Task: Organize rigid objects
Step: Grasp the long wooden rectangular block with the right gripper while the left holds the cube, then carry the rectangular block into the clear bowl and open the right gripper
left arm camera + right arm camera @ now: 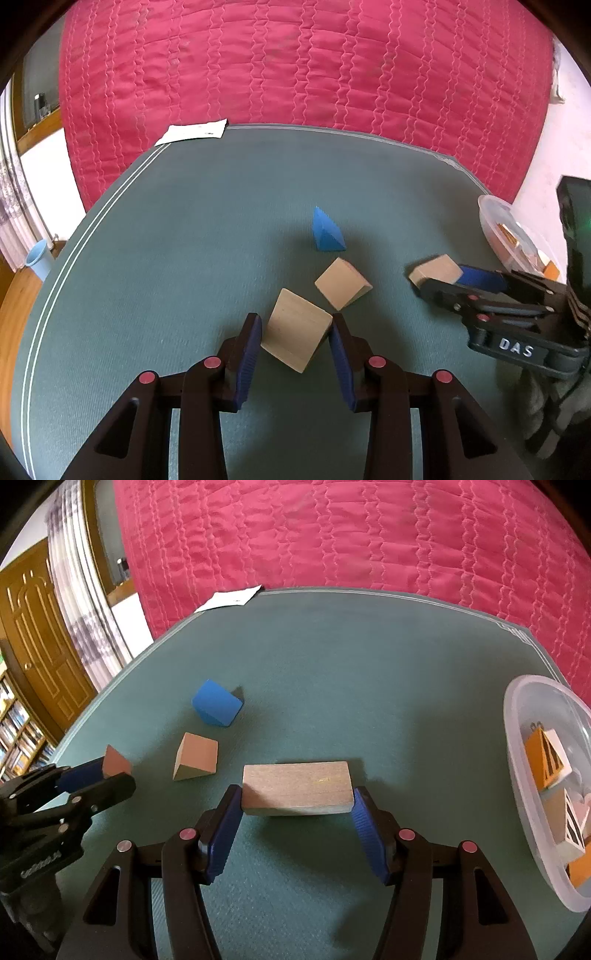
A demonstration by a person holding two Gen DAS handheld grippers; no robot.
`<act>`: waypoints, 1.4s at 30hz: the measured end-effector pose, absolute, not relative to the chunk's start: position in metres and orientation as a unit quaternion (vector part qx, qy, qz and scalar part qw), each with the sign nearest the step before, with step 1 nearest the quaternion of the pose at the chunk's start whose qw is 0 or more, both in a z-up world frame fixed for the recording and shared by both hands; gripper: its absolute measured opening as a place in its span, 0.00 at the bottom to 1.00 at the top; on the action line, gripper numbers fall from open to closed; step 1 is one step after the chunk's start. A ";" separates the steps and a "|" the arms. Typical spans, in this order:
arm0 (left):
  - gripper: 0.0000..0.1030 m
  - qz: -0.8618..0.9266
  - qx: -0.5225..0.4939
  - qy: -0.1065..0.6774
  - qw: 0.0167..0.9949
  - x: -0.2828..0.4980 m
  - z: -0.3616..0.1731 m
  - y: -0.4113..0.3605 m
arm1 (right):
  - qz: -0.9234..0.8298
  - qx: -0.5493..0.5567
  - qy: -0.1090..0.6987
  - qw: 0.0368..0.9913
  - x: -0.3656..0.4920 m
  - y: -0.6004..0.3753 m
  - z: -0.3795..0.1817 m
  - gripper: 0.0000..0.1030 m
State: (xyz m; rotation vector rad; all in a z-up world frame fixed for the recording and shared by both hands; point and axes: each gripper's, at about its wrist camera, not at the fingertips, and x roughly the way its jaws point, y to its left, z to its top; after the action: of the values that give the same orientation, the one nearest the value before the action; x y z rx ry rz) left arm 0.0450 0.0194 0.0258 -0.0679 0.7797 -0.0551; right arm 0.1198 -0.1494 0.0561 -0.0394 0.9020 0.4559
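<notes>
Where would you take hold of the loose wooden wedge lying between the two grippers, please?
Probably the wooden wedge's two flat triangular ends, coming from above. Its top face slopes, so pads there would likely slip; the parallel ends give flat seats.

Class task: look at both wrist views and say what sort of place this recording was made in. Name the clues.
Probably a bedroom at home: a bed under a quilted pink bedspread stands behind the green table, with a panelled wooden door and bookshelves nearby.
</notes>
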 end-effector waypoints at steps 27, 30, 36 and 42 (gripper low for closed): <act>0.39 -0.077 0.005 0.367 0.927 0.066 0.049 -0.049 | 0.102 0.078 0.367 0.921 0.113 -0.286 0.096 0.59; 0.39 -0.084 0.010 0.365 0.927 0.068 0.051 -0.056 | 0.075 0.086 0.360 0.926 0.117 -0.307 0.098 0.59; 0.38 -0.100 0.016 0.364 0.926 0.074 0.052 -0.070 | 0.026 0.101 0.351 0.931 0.128 -0.343 0.099 0.59; 0.39 -0.115 0.023 0.363 0.924 0.079 0.054 -0.084 | 0.000 0.125 0.349 0.929 0.139 -0.366 0.095 0.60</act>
State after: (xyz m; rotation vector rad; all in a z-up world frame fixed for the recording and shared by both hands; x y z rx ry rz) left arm 0.0792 -0.0836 0.0538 0.0468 0.7456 -0.2351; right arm 0.1387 -0.3662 0.0946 0.2569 0.7141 -0.0009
